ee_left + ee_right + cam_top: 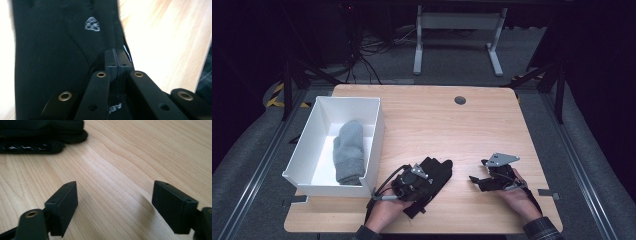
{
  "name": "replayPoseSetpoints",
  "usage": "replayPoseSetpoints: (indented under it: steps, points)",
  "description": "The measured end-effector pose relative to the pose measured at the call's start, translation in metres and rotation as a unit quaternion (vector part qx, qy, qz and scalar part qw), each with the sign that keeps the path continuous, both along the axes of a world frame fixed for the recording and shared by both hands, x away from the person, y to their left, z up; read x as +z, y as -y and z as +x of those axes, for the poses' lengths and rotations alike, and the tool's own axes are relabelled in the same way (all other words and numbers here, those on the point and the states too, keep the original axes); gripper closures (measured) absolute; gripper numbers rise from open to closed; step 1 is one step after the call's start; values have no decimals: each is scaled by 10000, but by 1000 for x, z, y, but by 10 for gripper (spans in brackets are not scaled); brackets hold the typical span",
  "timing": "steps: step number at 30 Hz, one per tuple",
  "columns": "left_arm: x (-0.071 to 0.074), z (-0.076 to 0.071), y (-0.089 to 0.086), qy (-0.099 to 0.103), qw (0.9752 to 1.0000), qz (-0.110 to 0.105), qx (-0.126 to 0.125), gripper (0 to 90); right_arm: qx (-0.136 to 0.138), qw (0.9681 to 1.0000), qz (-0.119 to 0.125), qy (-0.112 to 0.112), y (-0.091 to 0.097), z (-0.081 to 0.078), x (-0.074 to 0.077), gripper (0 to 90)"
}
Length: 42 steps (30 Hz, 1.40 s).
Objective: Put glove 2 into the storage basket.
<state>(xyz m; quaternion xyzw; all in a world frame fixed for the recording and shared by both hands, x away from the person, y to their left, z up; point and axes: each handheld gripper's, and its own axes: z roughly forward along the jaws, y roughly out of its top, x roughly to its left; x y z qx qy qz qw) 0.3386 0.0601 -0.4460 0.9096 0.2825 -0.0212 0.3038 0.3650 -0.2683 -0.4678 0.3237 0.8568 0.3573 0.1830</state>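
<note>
Light wood tabletop (pixel 452 130), dark room behind it, cables and a desk frame on the floor at the far side. Toward the far left of the table a white bin (pixel 377 125) is parked, with a grey mitten (pixel 349 150) already laid inside, so the bin looks like the drop-off spot for gloves.

At the near edge, just right of the bin, a black glove (pixel 437 170) is lying flat on the wood. The left gripper (pixel 116 60) is set over the glove's near end, jaws pressed together, and a thin fold of the black fabric appears to be pinched between them. A grip at the edge probably means the glove is meant to be dragged or lifted toward the bin, which is close by on that side.

The right gripper (pixel 477 181) is held off to the right, well apart from the glove, low over bare wood. Its jaws are spread wide with nothing between them, so it's likely being kept out of the way.
</note>
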Motion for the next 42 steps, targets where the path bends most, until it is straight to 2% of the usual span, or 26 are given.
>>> replayPoseSetpoints:
  steps: [4, 5, 6, 7, 8, 9, 10, 14, 16, 18, 19, 20, 22, 25, 26, 31, 34, 38, 42]
  points:
    - [2, -1, -9, 122, 9999, 41, 87, 898, -44, 9999, 118, -58, 3, 2, -2, 160]
    - [2, -1, -9, 122, 9999, 41, 87, 859, -44, 9999, 118, -58, 3, 2, -2, 160]
    - [7, -1, -9, 253, 9996, -17, 97, 818, -53, 9999, 115, -84, 4, 2, -2, 159]
    - [7, -1, -9, 253, 9996, -17, 97, 780, -53, 9999, 115, -84, 4, 2, -2, 159]
    - [12, -1, -9, 421, 9990, -46, 139, 780, -56, 9999, 117, -87, 4, 2, -2, 158]
    - [14, -1, -9, 515, 9985, -62, 170, 656, -82, 9998, 146, -140, 4, 2, -2, 158]
    - [17, 1, -9, 652, 9976, -115, 222, 656, -82, 9998, 146, -140, 4, 2, -2, 158]
    - [22, 12, -4, 954, 9945, -136, 420, 426, -107, 9997, 154, -174, 4, 1, -2, 154]
    - [20, 16, -2, 1006, 9939, -126, 438, 353, -122, 9997, 159, -169, 4, 1, -2, 154]
    - [16, 21, 1, 944, 9946, 13, 428, 255, -125, 9996, 162, -176, 4, 0, -2, 154]
    - [16, 21, 1, 944, 9946, 13, 428, 230, -125, 9996, 162, -176, 4, 0, -2, 154]
    - [9, 25, 5, 940, 9946, 126, 425, 230, -125, 9996, 163, -177, 4, -1, -2, 154]
    - [3, 27, 7, 925, 9942, 316, 439, 166, -102, 9997, 164, -177, 4, -1, -2, 153]
    - [-3, 30, 9, 816, 9951, 422, 369, 159, -59, 9997, 162, -184, 4, -1, -2, 153]
    - [-5, 31, 9, 725, 9958, 455, 326, 161, -51, 9997, 156, -174, 4, -1, -2, 154]
    - [-9, 32, 6, 501, 9978, 335, 277, 191, -40, 9997, 161, -184, 4, -1, -2, 152]
    - [-9, 31, 4, 493, 9980, 296, 276, 199, -39, 9997, 162, -187, 4, -1, -3, 152]
    - [-6, 29, 3, 465, 9982, 335, 199, 328, -38, 9997, 163, -191, 4, -1, -3, 152]
    - [-3, 28, 1, 294, 9992, 238, 160, 535, -39, 9997, 155, -190, 4, -1, -2, 152]
